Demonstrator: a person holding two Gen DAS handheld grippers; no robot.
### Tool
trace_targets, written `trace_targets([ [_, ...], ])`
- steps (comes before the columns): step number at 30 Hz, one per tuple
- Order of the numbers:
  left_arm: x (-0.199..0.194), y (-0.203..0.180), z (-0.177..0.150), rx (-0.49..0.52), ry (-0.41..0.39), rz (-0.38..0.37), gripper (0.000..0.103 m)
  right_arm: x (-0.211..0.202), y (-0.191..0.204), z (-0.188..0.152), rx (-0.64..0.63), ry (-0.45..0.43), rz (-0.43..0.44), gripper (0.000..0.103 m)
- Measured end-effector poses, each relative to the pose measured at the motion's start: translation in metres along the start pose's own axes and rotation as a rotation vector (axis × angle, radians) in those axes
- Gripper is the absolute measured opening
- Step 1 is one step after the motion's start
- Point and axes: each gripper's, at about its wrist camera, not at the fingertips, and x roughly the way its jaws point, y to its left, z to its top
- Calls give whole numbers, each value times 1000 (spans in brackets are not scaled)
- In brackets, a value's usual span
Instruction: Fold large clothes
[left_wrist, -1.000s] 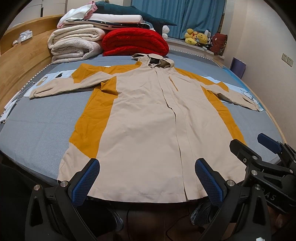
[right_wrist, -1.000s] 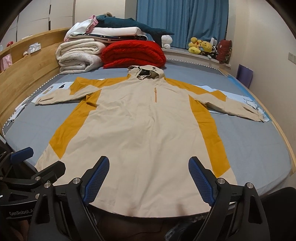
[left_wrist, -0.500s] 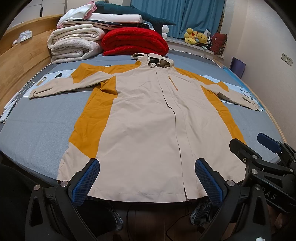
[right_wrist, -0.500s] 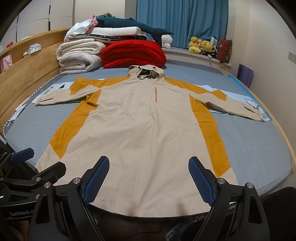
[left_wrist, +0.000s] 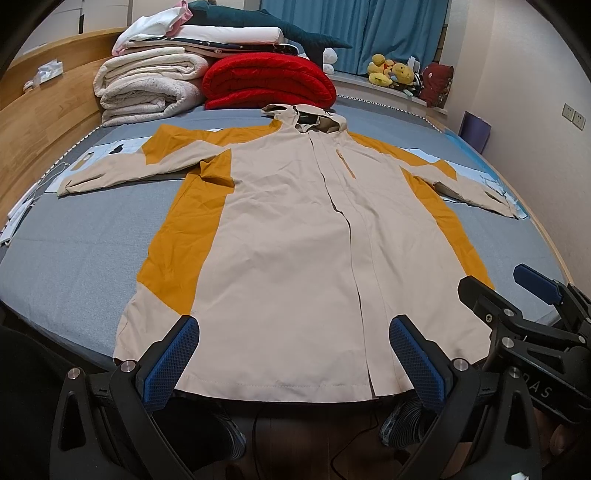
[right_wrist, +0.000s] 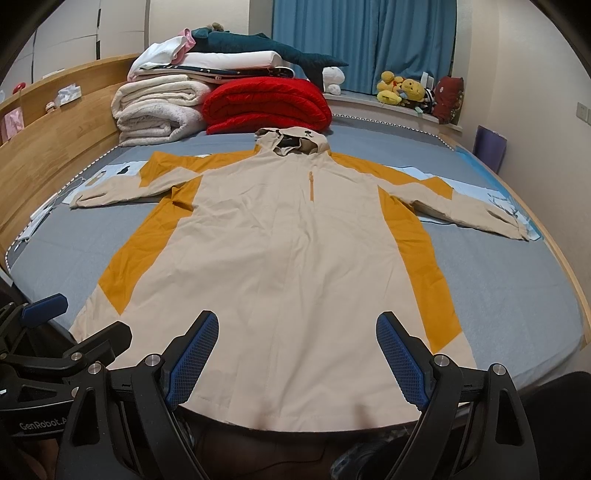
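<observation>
Jacket (left_wrist: 295, 258) flat on bed (left_wrist: 74, 266)

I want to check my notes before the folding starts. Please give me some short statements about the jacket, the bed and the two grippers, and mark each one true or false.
1. The jacket lies spread flat on the bed, both sleeves stretched out sideways. True.
2. The left gripper is shut on the hem. False: its jaws stand wide open and hold nothing.
3. The hood points toward the red quilt. True.
4. The right gripper holds a sleeve. False: it is open and empty, near the hem.
5. The side panels of the jacket are blue. False: they are mustard yellow.
</observation>
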Motion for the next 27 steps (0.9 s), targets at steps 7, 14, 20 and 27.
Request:
trace_targets([
  [7, 0, 1, 0, -1, 0, 0, 102, 0, -1, 0, -1, 1, -1, 87],
  [14, -1, 1, 1, -1, 0, 0, 102, 0, -1, -1, -1, 1, -2, 87],
  [20, 0, 3, -1, -4, -15, -4, 92, 1, -2, -4, 14, 5, 6, 87],
  [27, 1, 4, 4, -3, -28, -4, 78, 1, -8, -7, 21, 10, 15, 85],
])
